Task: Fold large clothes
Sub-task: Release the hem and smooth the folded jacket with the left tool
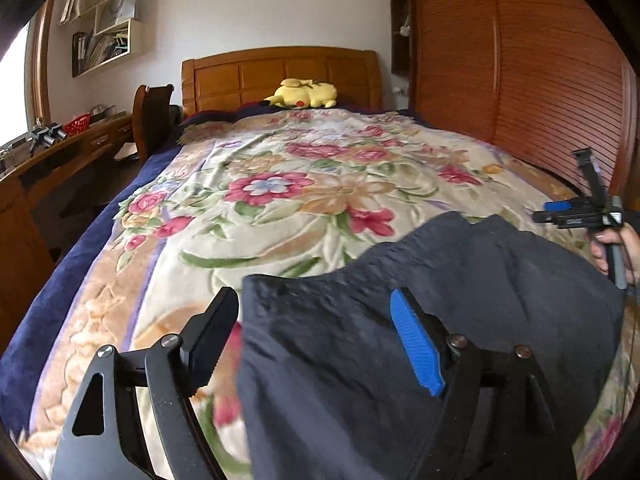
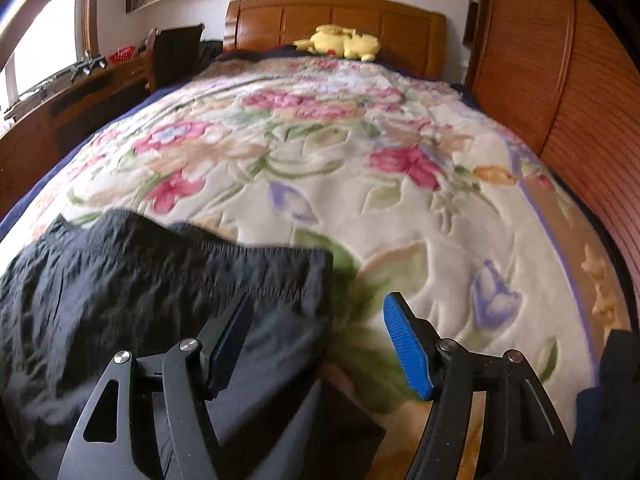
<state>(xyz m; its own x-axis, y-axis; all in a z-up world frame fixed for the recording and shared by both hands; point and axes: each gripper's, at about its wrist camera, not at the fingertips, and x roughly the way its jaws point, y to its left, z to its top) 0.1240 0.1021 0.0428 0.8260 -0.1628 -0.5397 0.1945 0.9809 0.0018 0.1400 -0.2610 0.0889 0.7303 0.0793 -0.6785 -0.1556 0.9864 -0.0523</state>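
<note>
Lying flat, dark garment (image 1: pixel 400 320), both hand-held grippers spread, right hand-held gripper (image 1: pixel 576 216) visible left-view only

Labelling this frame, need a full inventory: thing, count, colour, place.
dark garment: 1, dark grey-black, near end of the bed, elastic waistband edge toward the headboard
floral blanket: 1, cream with pink flowers, covers the bed
navy cover: 1, dark blue, beneath the blanket along the left edge
plush toy: 1, yellow, by the headboard
headboard: 1, orange-brown wood, far end
wardrobe: 1, reddish slatted wood, right of the bed
desk: 1, brown wood, left under the window
red basket: 1, on the desk
chair: 1, dark, at the desk
wall shelves: white, upper left, hold papers
left gripper: black, blue pad, open over the garment's left edge
right gripper: black, blue pads, open over the garment's right edge
hand: 1, grips the right gripper's handle
</note>
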